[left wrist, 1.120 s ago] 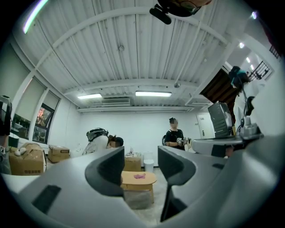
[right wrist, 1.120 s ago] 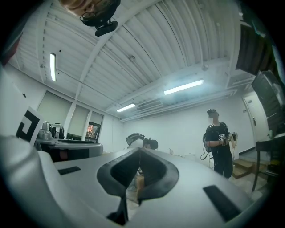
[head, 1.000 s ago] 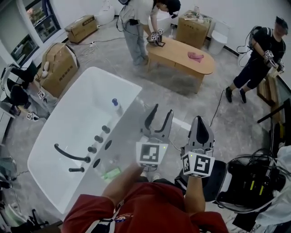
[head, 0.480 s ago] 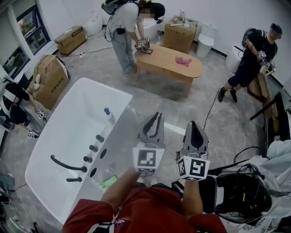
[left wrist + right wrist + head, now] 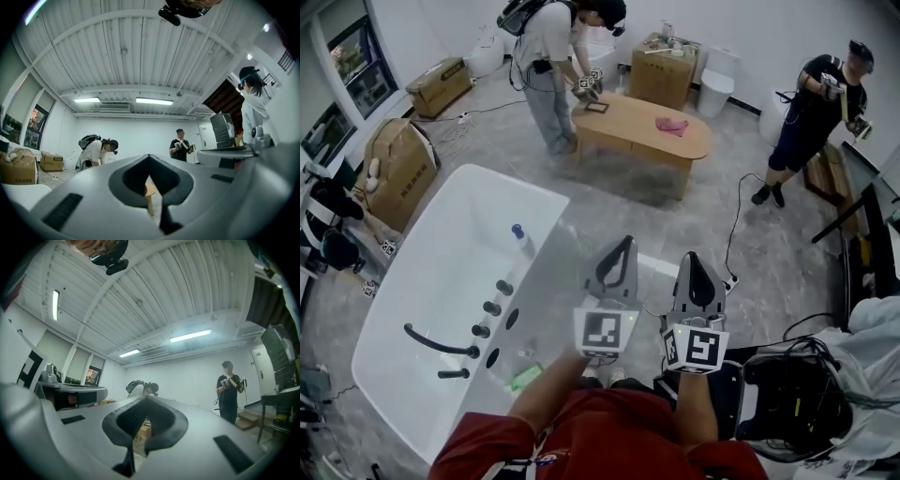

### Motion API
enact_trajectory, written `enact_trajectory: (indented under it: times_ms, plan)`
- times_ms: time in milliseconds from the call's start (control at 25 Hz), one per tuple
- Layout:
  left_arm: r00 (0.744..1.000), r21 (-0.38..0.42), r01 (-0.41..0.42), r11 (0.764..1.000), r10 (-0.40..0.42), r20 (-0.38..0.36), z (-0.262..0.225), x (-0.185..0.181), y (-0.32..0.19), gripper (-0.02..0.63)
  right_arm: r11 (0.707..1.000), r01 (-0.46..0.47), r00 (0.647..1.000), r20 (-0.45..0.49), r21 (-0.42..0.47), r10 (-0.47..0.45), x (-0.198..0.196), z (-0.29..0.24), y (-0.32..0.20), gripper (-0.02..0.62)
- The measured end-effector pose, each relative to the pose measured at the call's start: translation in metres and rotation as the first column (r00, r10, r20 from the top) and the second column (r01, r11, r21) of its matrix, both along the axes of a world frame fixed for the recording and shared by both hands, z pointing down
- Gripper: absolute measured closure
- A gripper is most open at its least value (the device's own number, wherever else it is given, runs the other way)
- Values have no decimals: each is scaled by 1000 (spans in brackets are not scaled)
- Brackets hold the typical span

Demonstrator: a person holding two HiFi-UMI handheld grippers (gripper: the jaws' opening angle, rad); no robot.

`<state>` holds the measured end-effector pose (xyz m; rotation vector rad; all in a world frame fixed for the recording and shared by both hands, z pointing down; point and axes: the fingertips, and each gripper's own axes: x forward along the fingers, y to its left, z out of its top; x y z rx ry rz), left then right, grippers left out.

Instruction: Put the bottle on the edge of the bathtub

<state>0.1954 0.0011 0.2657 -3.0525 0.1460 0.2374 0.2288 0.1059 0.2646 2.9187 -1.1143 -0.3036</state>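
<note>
Presently we note the bottle (image 5: 517, 238) upright on the bathtub (image 5: 540, 283) edge, forward-left of the left tool (image 5: 623, 245), whose jaws have just been closing on nothing; the right tool (image 5: 693, 258), closed and empty, lies farther.

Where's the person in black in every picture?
Head view: person in black, top right.
Left gripper view: the person, just right of centre.
Right gripper view: the person, right side.
Shared landmark: backpack wearer bending at the table, left of the person in all three.

Blue-capped clear bottle (image 5: 520, 241) upright on white bathtub (image 5: 441, 267) edge
</note>
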Motion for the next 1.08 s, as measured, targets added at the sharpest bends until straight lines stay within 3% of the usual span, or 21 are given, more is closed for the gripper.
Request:
enact_trajectory:
  times_ms: [360,600,1080]
  plan:
    - [1000,0,7,1000,-7,-11,-10,-1,-9,591,1000,5,1000,3,5,-5,2,-8,-7,583]
    - [1000,-68,5,998,-7,-28,-21,-11,-7,591,1000,7,1000,-4,-4,-7,-7,-17,-4,583]
    - [1000,-43,-21,999,20,-24,-16,-22,-15,591,1000,9,1000,-15,-11,-9,-20,-18,-16,583]
